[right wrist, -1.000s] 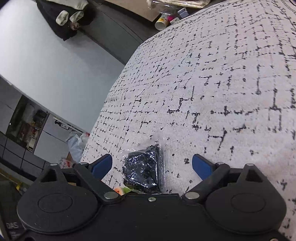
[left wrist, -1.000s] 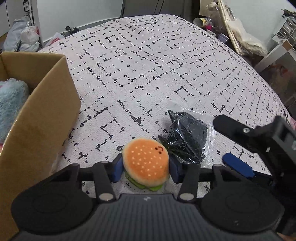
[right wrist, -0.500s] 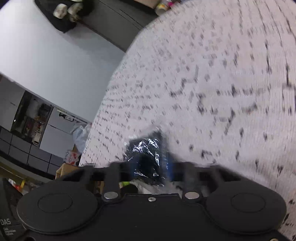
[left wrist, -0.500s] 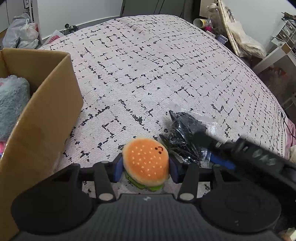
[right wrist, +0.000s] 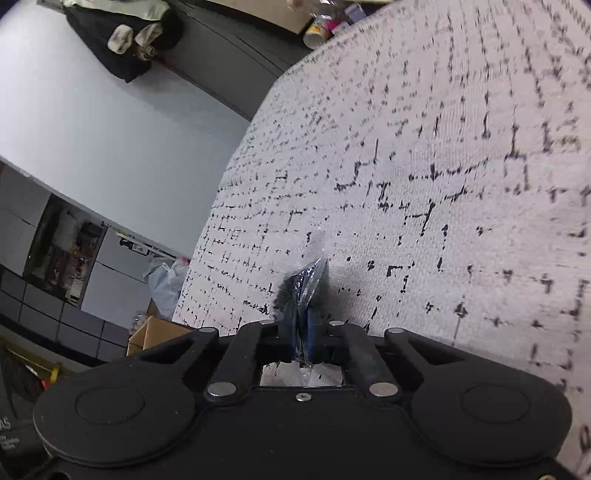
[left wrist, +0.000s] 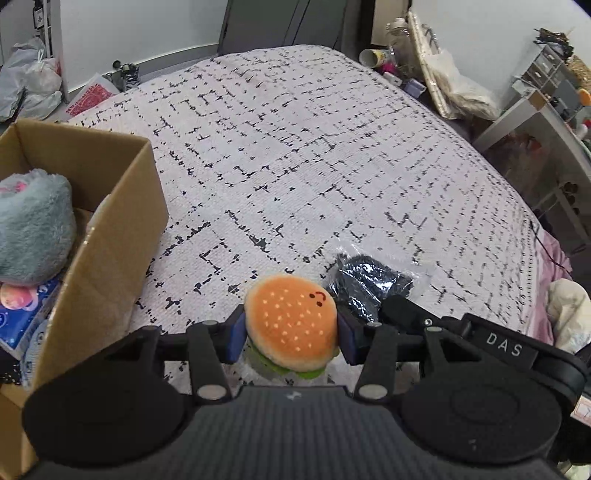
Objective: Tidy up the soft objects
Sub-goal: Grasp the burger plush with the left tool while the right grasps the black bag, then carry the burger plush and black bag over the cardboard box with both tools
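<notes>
Beside the one cardboard box (left wrist: pixel 110 221), one burger plush (left wrist: pixel 291 325) and one black item in clear plastic wrap (left wrist: pixel 365 284) are showing over the one patterned bedspread (left wrist: pixel 314 166). Inside the box, one grey-blue fluffy plush (left wrist: pixel 33 225) is lying. Two grippers are showing near the box: left gripper (left wrist: pixel 291 338), right gripper (right wrist: pixel 301 332).

A lived-in bedroom in a home. A wide bed (left wrist: pixel 295 155) under a white cover with broken black lines fills both views. Around it is household clutter: knotted plastic bags (left wrist: pixel 29 88) on the floor by a pale wall, a paper cup (left wrist: pixel 373 57) and jars at the far end, a small drawer unit (left wrist: pixel 554 74), dark clothes (right wrist: pixel 122 33) hanging on the wall, and a cardboard box (left wrist: pixel 110 221) of plush things.
</notes>
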